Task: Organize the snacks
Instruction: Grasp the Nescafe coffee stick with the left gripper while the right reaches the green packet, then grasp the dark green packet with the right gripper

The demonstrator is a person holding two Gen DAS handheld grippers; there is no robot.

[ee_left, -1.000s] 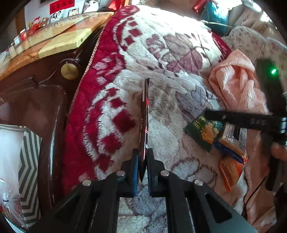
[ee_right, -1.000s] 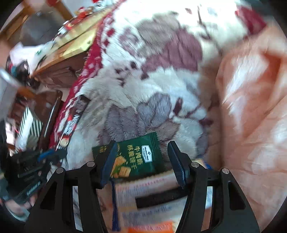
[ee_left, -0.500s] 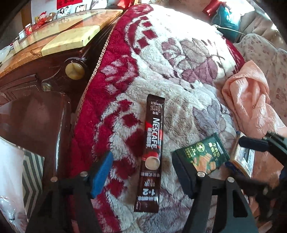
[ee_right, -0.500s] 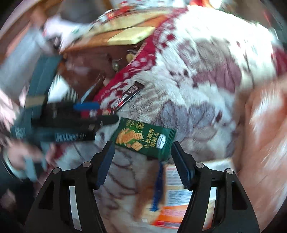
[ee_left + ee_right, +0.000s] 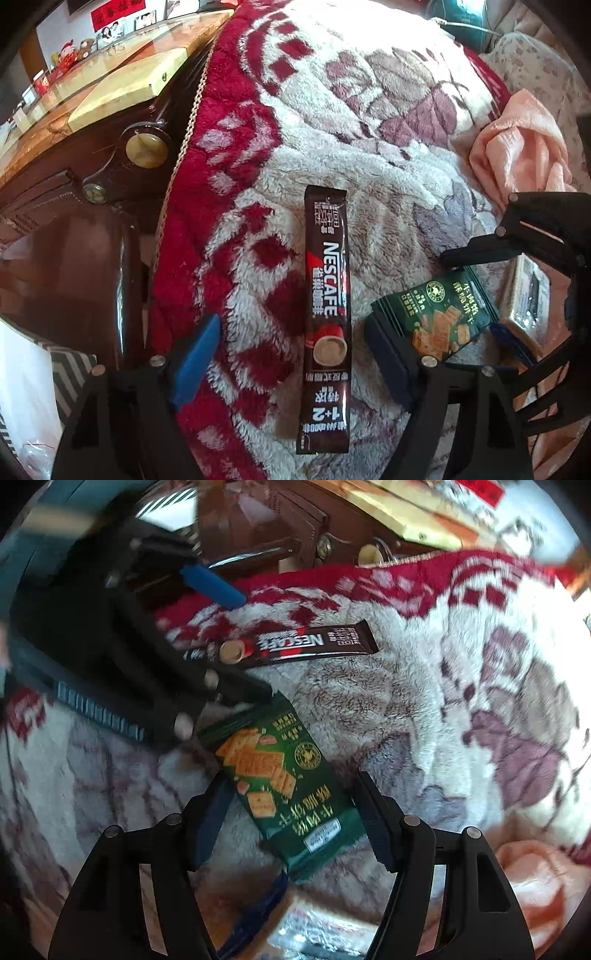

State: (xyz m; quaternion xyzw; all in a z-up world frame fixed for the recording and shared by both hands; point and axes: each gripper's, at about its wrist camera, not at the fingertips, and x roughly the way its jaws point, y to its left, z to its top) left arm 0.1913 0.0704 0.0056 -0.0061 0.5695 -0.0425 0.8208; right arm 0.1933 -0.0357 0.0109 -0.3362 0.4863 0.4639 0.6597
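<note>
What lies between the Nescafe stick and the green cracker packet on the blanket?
Only bare blanket separates the Nescafe stick from the green cracker packet, seen best in the left wrist view.

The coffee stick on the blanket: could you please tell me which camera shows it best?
The left wrist view. The coffee stick lies flat on the blanket, sharp and whole from end to end between the open fingers of the left gripper. The right wrist view shows it smaller and blurred, with one end hidden behind the left gripper.
</note>
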